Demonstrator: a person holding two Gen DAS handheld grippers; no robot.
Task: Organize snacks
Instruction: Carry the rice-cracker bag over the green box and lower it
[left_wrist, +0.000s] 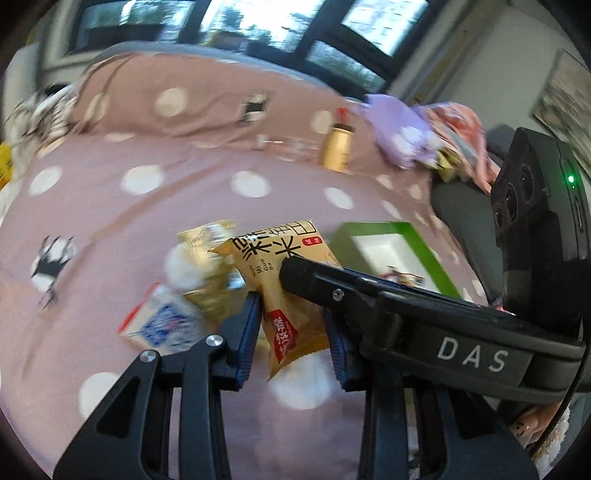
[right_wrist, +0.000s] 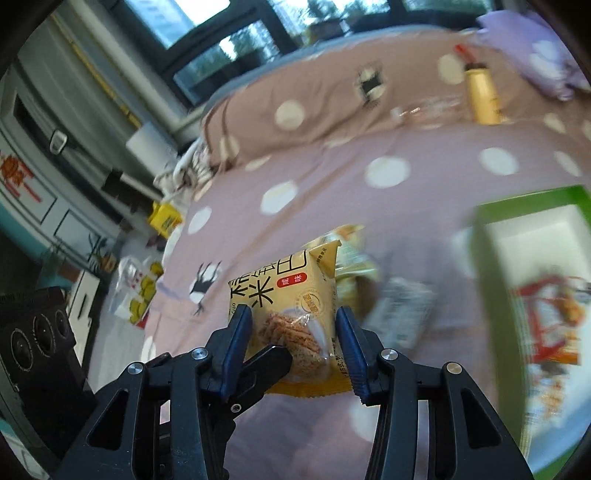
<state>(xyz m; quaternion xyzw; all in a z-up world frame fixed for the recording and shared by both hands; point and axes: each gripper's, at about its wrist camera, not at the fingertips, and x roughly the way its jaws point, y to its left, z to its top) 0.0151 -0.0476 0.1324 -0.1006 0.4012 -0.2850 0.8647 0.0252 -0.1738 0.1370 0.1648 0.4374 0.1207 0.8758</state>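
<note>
The left gripper (left_wrist: 291, 332) pinches a tan snack pack (left_wrist: 284, 295) by its sides. The right gripper (right_wrist: 293, 345) pinches a tan pack (right_wrist: 291, 310) too, one with rice crackers showing through a clear window. In each wrist view one finger of the other gripper crosses in front of the pack, so the two grippers are very close together. I cannot tell if they hold one pack together or one pack each.

The pack hangs in the air above the pink spotted bed cover (left_wrist: 110, 206). So the step in hand looks like carrying a snack to its place.

More snacks lie under it on the cover: a gold pack (left_wrist: 205, 240) and a white and blue pack (left_wrist: 162, 321).

To the right is a green box (left_wrist: 413, 240) with a white inside. At least one red and orange snack (right_wrist: 550, 321) lies in it already. It is too blurry to say more.

Next, I think the pack should swing right, get over the box, and come low. Then the fingers should spread so it drops flat inside and not on the rim.
</note>
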